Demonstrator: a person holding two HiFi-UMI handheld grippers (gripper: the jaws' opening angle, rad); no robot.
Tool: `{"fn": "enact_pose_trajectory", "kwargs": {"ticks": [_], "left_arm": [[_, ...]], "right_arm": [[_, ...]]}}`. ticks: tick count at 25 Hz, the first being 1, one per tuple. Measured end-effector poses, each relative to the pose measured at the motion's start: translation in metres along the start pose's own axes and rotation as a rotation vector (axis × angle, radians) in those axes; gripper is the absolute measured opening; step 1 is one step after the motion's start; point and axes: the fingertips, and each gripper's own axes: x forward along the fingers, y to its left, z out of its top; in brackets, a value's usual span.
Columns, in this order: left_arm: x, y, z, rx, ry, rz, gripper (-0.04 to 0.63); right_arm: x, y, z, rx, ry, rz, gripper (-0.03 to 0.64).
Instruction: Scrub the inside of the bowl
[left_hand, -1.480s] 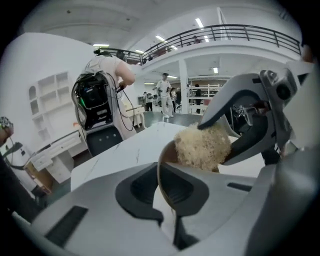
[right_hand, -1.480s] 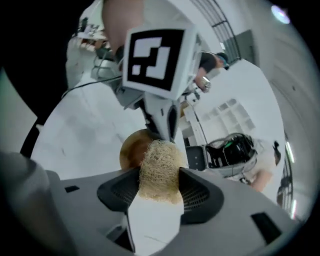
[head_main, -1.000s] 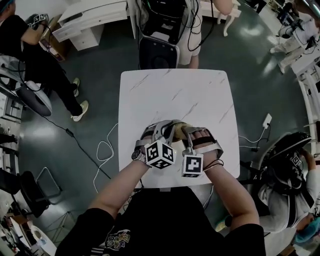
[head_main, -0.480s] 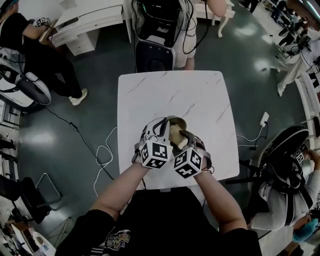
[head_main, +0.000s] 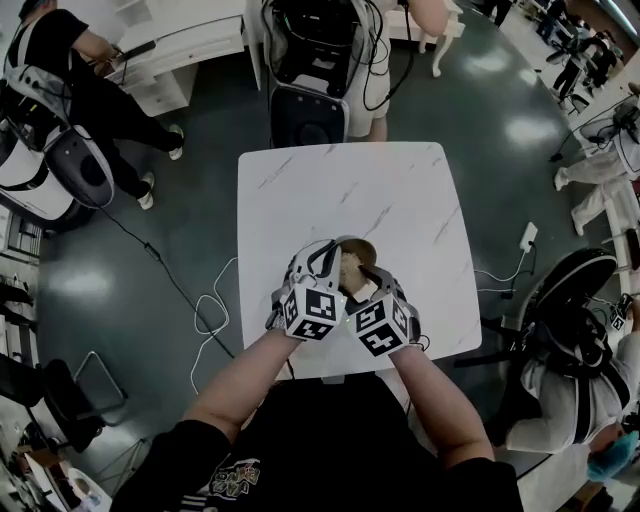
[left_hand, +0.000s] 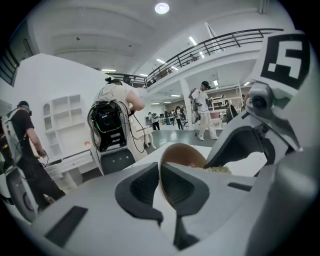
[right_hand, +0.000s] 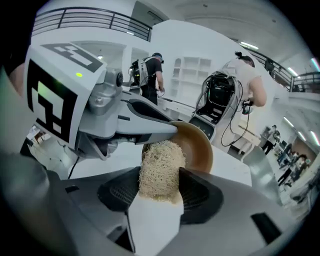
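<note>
Two grippers are cooperating: left gripper (left_hand: 159, 182) is pinching the bowl (left_hand: 182, 151) by its rim, right gripper (right_hand: 159, 195) is clamping the scrubber (right_hand: 160, 167); sweeping firmly around the inner wall is advisable.

Place: we stand in a large lab hall (high ceiling (left_hand: 125, 30), grey floor (head_main: 150, 330)).
Signs: we see a railed mezzanine (left_hand: 222, 42), people (left_hand: 119, 96) wearing backpack rigs (left_hand: 107, 122), loose floor cables (head_main: 207, 300).

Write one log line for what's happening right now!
left claw: shut on bowl rim | right claw: shut on scrubber | scrubber: at bowl's inside | bowl: tilted over table
</note>
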Motion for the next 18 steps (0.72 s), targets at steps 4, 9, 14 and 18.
{"fn": "enact_pose_trajectory", "kwargs": {"ticks": [4,9,14,18], "left_arm": [[-0.001,-0.002,-0.005,0.061,0.021,-0.03,0.021],[-0.007,-0.021,-0.006,0.2,0.031,-0.1,0.023],[-0.012,-0.027,0.006,0.264,-0.003,-0.124,0.025],[-0.014,-0.021,0.012,0.256,-0.025,-0.095,0.024]], "right_arm": [[-0.004,-0.011,-0.011,-0.133,0.051,-0.059,0.25],[-0.01,-0.02,-0.006,-0.47,0.087,-0.221,0.25],[-0.009,-0.021,-0.003,-0.704,0.106,-0.304,0.25],[-0.01,-0.019,-0.001,-0.651,0.104,-0.288,0.25]]}}
